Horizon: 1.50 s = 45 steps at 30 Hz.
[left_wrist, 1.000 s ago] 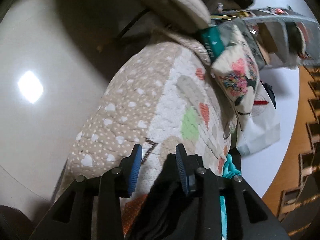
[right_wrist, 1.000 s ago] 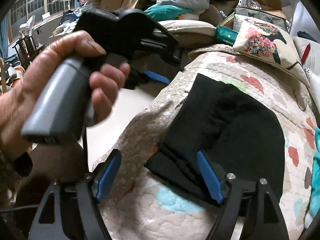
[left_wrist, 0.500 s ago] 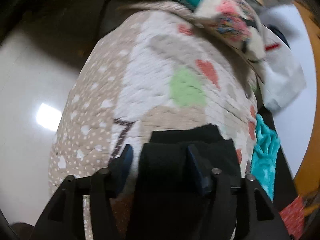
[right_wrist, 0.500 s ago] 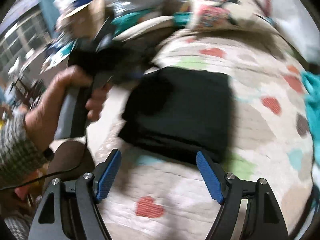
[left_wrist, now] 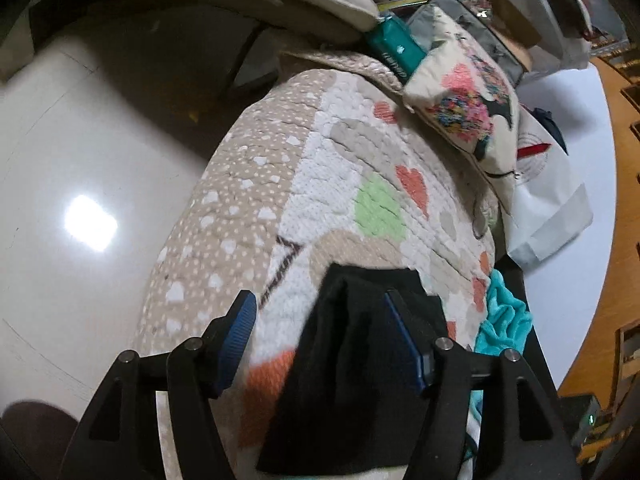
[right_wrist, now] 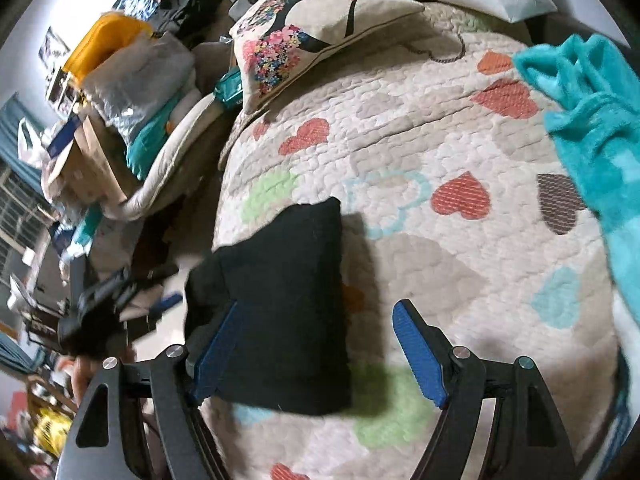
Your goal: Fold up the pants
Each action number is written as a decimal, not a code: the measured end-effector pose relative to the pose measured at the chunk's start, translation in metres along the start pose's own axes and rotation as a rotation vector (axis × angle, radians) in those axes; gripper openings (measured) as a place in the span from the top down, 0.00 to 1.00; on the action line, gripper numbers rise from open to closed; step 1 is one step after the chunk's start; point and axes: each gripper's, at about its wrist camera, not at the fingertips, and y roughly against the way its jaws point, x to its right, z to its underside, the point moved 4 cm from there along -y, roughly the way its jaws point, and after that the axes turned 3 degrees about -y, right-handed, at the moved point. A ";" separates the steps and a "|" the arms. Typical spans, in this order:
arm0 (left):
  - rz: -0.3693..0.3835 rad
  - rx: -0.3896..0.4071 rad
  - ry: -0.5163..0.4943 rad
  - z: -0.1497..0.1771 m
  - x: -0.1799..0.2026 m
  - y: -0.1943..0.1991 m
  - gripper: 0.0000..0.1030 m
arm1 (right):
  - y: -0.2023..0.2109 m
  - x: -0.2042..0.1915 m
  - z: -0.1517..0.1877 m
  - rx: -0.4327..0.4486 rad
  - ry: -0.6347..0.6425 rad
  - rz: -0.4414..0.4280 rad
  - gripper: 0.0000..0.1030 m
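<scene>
Left gripper (left_wrist: 320, 340), bottom centre: jaws just opened, nothing pinched, black pants (left_wrist: 360, 360) slack beneath. Looks like a release after the last fold. Right gripper (right_wrist: 316, 352) spread wide, empty, hovering. Pants (right_wrist: 280, 300) lie as a compact folded block on the heart quilt (right_wrist: 420, 140). Cushion (right_wrist: 320, 20) upper frame, clear of work area.

Each black claw (left_wrist: 320, 326) (right_wrist: 316, 344) carries ribbed blue pads and silver screws.
</scene>
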 end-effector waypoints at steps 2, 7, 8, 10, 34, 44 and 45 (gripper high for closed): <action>-0.028 0.021 -0.056 0.013 0.013 0.011 0.38 | -0.005 -0.001 0.004 0.006 -0.006 -0.024 0.20; -0.161 0.080 -0.262 0.054 0.055 0.028 0.38 | -0.020 0.006 0.030 0.001 0.025 0.004 0.20; -0.185 0.089 -0.304 0.062 0.062 0.029 0.38 | -0.020 0.009 0.035 0.006 0.032 0.020 0.20; -0.243 0.108 -0.391 0.077 0.075 0.030 0.37 | -0.020 0.015 0.040 0.014 0.042 0.052 0.20; -0.395 0.248 -0.685 0.145 0.131 0.064 0.35 | 0.002 0.032 0.061 0.119 0.088 0.168 0.20; -0.385 0.210 -0.647 0.149 0.126 0.061 0.35 | 0.002 0.033 0.062 0.118 0.089 0.169 0.20; -0.384 0.203 -0.643 0.149 0.125 0.059 0.35 | 0.002 0.033 0.063 0.118 0.089 0.168 0.20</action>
